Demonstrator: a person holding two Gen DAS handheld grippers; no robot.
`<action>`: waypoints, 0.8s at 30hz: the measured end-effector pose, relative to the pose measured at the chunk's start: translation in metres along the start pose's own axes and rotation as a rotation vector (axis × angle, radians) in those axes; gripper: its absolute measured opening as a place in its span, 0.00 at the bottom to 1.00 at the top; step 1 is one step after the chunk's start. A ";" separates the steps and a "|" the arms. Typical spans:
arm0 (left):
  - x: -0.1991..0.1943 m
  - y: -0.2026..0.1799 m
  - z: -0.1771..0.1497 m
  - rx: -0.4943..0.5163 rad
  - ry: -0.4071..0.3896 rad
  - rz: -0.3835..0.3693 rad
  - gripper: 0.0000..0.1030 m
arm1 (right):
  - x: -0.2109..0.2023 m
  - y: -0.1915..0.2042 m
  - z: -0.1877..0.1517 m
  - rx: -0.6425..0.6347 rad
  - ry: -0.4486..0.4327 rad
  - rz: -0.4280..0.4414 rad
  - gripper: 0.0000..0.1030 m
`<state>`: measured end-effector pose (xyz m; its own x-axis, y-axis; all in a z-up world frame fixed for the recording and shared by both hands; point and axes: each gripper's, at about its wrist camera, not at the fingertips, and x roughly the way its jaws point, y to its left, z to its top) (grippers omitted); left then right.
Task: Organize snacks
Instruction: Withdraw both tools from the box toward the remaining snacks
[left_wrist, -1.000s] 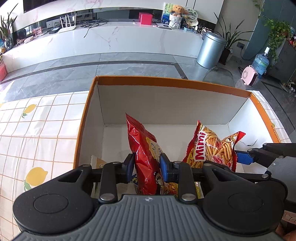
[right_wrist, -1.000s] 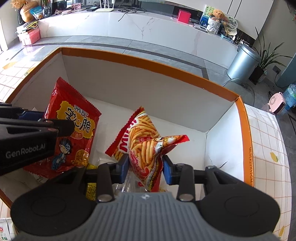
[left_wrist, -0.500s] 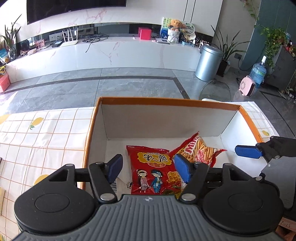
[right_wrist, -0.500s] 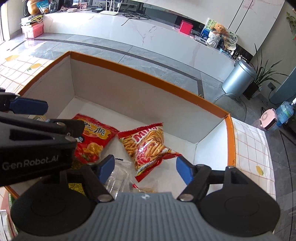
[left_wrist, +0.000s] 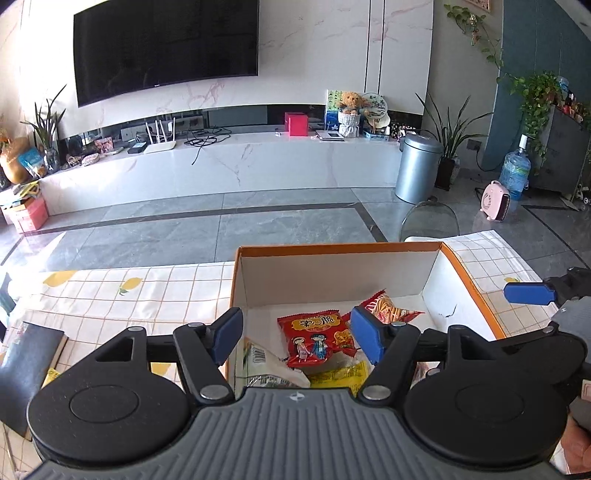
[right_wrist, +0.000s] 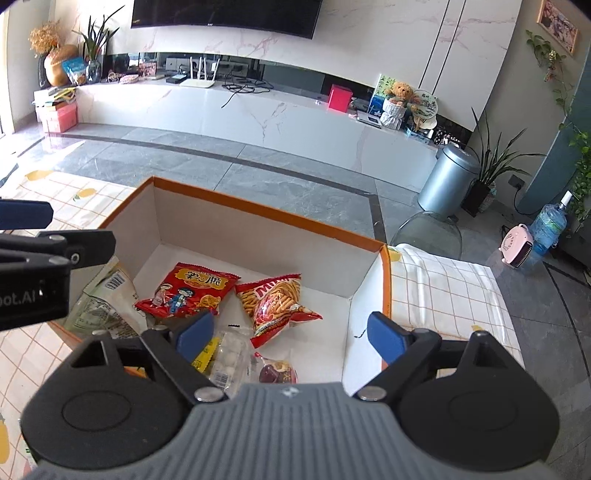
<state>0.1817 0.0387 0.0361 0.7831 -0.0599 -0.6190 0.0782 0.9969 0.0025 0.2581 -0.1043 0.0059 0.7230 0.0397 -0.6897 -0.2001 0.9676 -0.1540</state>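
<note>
Two glossy snack bags lie flat on the white floor of an open cardboard box (right_wrist: 325, 229), a rectangular carton with an orange rim and plain white inner walls, standing on a tabletop (left_wrist: 110, 295) covered in a checked cloth printed with small yellow lemons. At the far left of that cloth a dark, flat notebook (left_wrist: 26, 365) rests by itself. Inside the box, against its left wall, a pale crinkled packet (right_wrist: 107, 302) leans with its barcode showing. Next comes the red crisp bag (right_wrist: 188, 291) with cartoon children on its face, then, touching its right edge, the red-and-orange stick-snack bag (right_wrist: 277, 302), puffed and wrinkled. Nearer the viewer sit a clear pack of small white balls (right_wrist: 229, 358), a yellow wrapper (left_wrist: 340, 376) and a small dark-red sweet packet (right_wrist: 277, 371).

The left gripper (left_wrist: 297, 339) tilts downward above the near left of the box; its blue-padded jaws have just been opening and stand wide, with nothing between them, the red crisp bag lying below and just ahead. The right gripper (right_wrist: 291, 332) angles down beside it, its jaws likewise just opened wide and bare, the stick-snack bag resting on the box floor just beyond and below the gap.
</note>
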 end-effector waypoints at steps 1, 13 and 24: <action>-0.006 -0.002 -0.003 0.008 0.003 0.000 0.77 | -0.008 -0.001 -0.004 0.010 -0.013 0.002 0.88; -0.059 0.001 -0.061 -0.026 0.111 -0.060 0.77 | -0.086 0.011 -0.098 0.127 -0.063 0.076 0.89; -0.059 0.024 -0.139 -0.189 0.300 -0.004 0.77 | -0.095 0.044 -0.174 0.135 -0.036 0.140 0.88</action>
<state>0.0515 0.0734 -0.0362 0.5645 -0.0739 -0.8221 -0.0569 0.9901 -0.1281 0.0655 -0.1088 -0.0589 0.7181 0.1833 -0.6714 -0.2119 0.9765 0.0400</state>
